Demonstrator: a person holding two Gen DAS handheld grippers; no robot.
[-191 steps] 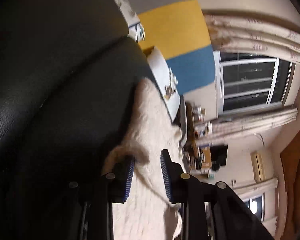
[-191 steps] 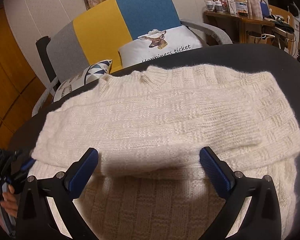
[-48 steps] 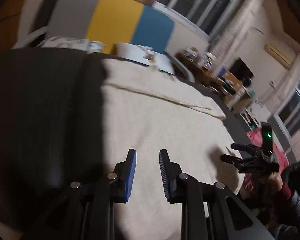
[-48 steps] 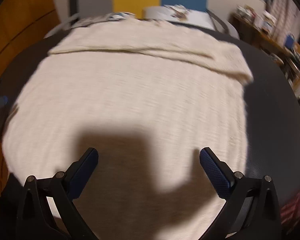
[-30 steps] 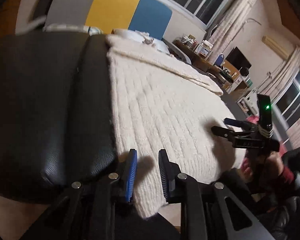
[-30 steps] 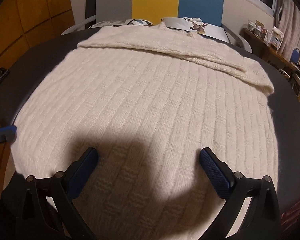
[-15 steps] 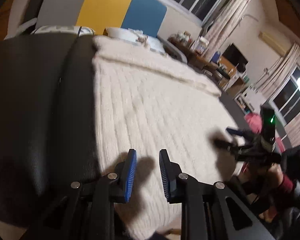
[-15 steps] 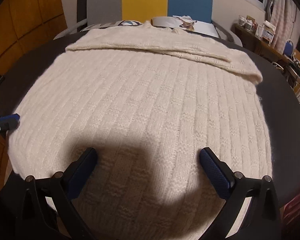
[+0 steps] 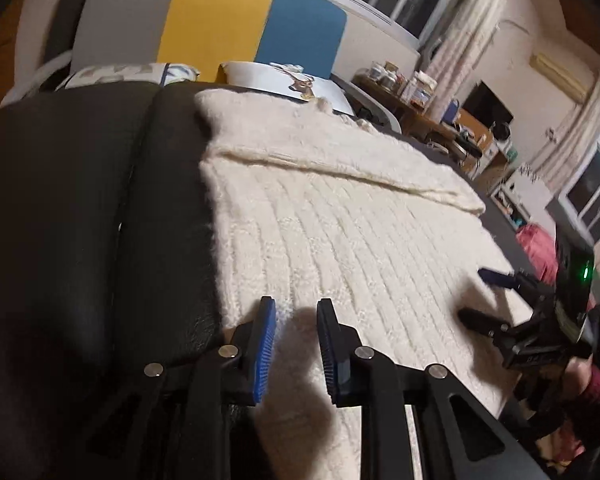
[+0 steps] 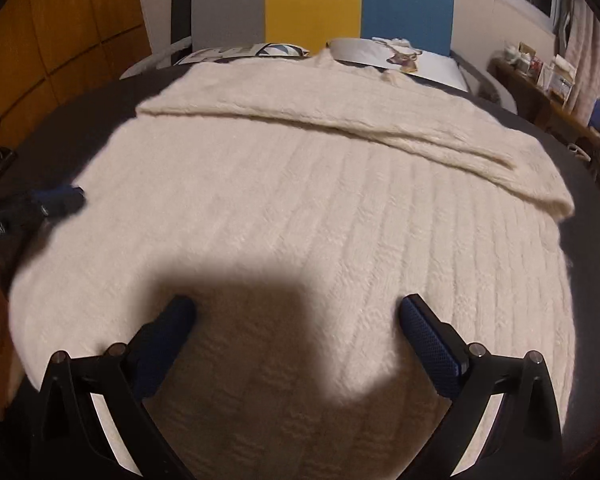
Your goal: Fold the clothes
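A cream knit sweater (image 10: 300, 200) lies flat on a black padded surface (image 9: 80, 240), one sleeve (image 10: 340, 128) folded across its top. My left gripper (image 9: 296, 308) hovers just above the sweater's lower left part. Its jaws stand a narrow gap apart and are closing; only the knit below shows between the pads, nothing is pinched. My right gripper (image 10: 298, 308) is spread wide over the sweater's near hem, casting a shadow on it. The left wrist view shows the right gripper (image 9: 480, 296) at the sweater's right edge. In the right wrist view a fingertip of the left gripper (image 10: 60, 198) shows at the left edge.
Behind the surface stands a grey, yellow and blue chair back (image 10: 320, 4) with a deer-print pillow (image 10: 400, 58) and a patterned cushion (image 9: 120, 72). A cluttered desk (image 9: 420, 96) lines the right wall. Orange wood panels (image 10: 40, 40) are at left.
My left gripper has slid from the sweater's near corner inward along its left side. The right gripper has edged forward, so the sweater looks closer beneath it.
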